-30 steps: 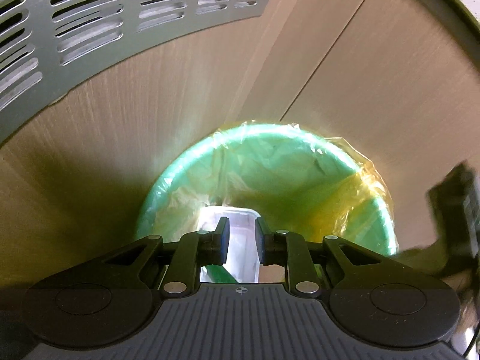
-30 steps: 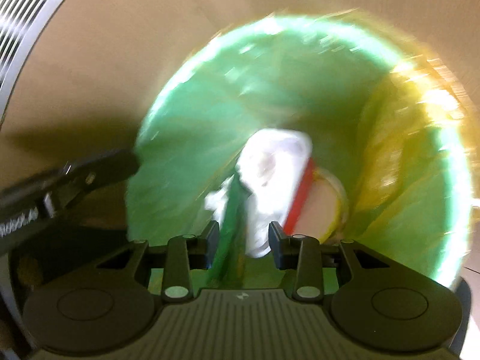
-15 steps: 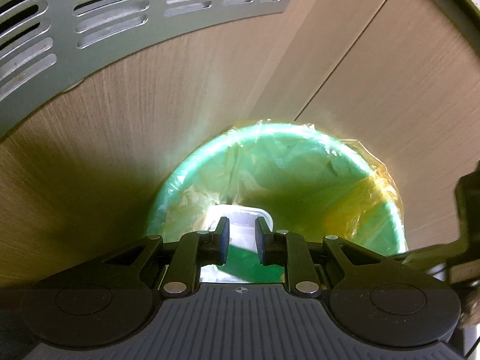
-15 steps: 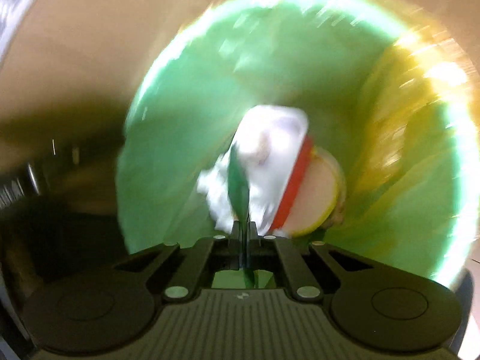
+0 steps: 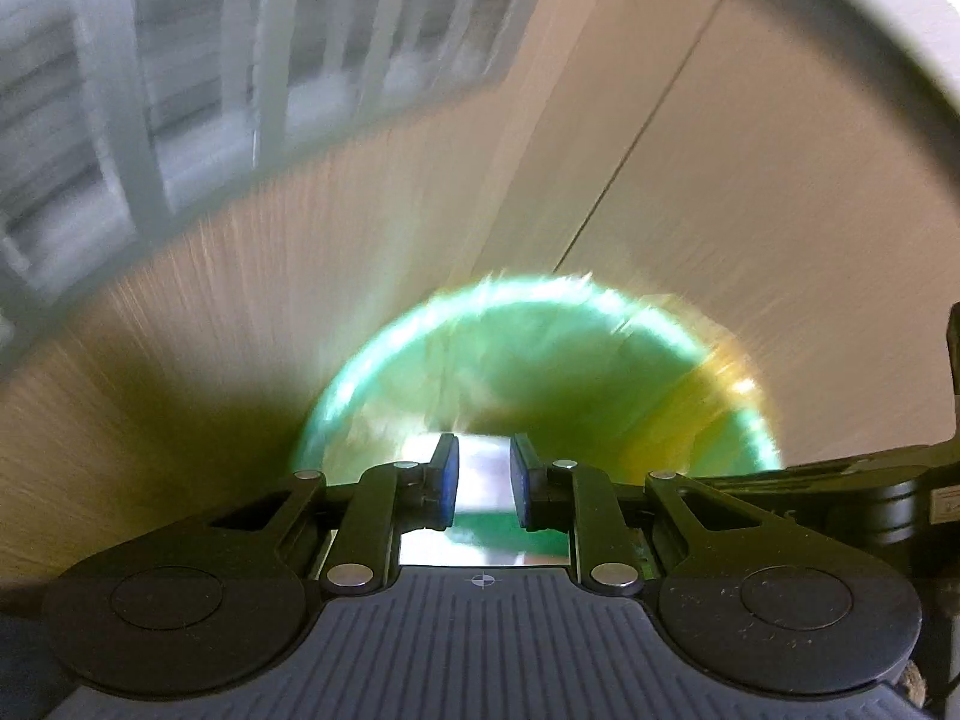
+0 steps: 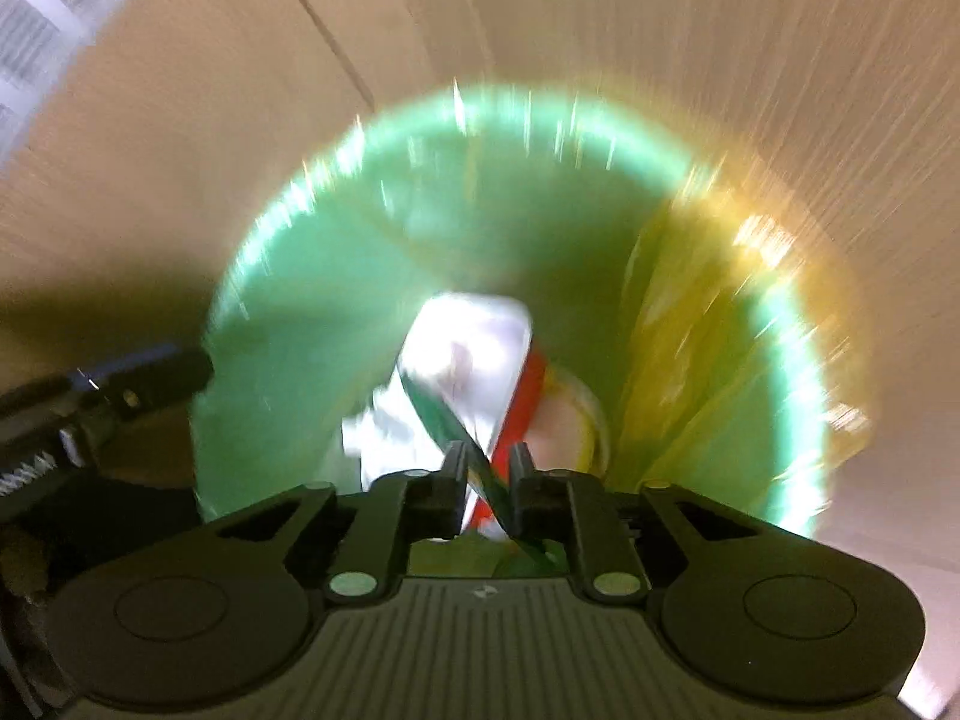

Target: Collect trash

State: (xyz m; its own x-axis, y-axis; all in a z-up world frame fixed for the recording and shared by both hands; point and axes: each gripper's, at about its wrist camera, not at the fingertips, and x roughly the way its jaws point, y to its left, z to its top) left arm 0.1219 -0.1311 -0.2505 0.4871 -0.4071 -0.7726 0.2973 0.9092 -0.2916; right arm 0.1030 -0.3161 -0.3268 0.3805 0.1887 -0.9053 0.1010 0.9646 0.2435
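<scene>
A round green bin [image 5: 540, 324] with a yellow liner bag [image 6: 690, 330] stands on the floor below both grippers. Inside lie crumpled white trash [image 6: 468, 348] and a round red-rimmed lid or cup [image 6: 564, 426]. My right gripper [image 6: 485, 468] hangs over the bin and its jaws are opening. A thin green strip [image 6: 438, 414] leans slantwise across the gap without being pinched. My left gripper [image 5: 483, 468] is at the bin's left rim [image 6: 216, 324], its blue pads a narrow gap apart. Nothing is seen pressed between them, and white trash [image 5: 480, 462] shows through the gap.
The floor [image 5: 750, 210] is pale wood-look board with a seam running across it. A grey slotted vent panel [image 5: 150, 90] stands beyond the bin at upper left. The right gripper's body [image 5: 870, 498] shows at the right edge of the left wrist view.
The right gripper shut on the green strip half a second ago and has now parted again. Both grippers have lifted, so the bin looks smaller. Both views are now motion-blurred.
</scene>
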